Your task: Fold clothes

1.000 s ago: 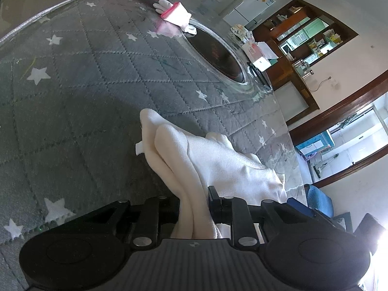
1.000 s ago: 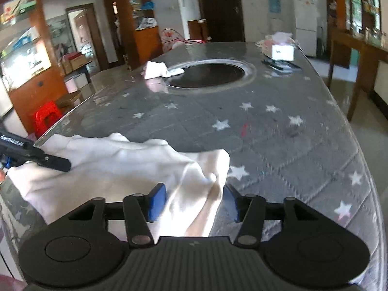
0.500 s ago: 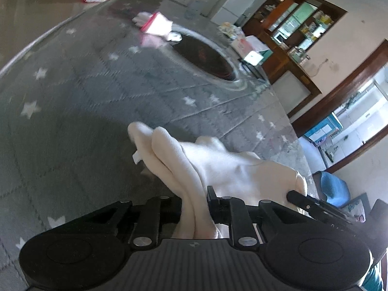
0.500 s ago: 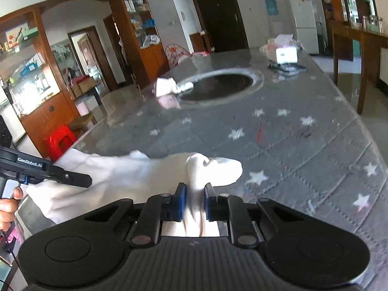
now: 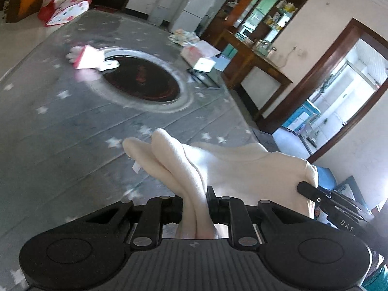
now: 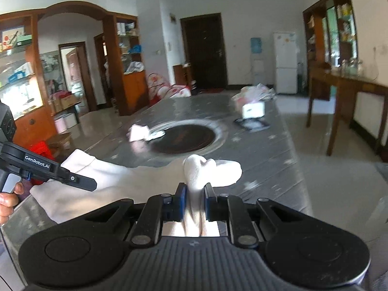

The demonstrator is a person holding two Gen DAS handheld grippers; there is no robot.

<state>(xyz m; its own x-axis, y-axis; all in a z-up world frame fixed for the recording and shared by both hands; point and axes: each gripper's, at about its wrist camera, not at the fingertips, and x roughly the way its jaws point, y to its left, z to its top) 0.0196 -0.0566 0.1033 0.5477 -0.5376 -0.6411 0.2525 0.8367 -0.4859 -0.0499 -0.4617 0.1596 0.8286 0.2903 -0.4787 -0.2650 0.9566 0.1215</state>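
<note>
Both the left gripper (image 5: pixel 194 203) and right gripper (image 6: pixel 192 200) are clamped on bunched corners of the cream fleece garment (image 5: pixel 242 169), lifted apparently just above the grey star-patterned quilted tablecloth (image 5: pixel 60 126). Thick bunches could slip free under uneven pulling, spoiling the fold.

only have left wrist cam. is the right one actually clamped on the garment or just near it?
Observer: Clamped. The right gripper pinches a bunched fold of the cream garment between its blue-padded fingers.
Operator: anything on my left side I can't see?
Observer: A bare hand holds the left gripper's handle, and a red stool stands on the floor behind it.
Operator: room behind it?
Observer: An arched wooden doorway flanked by shelves.
</note>
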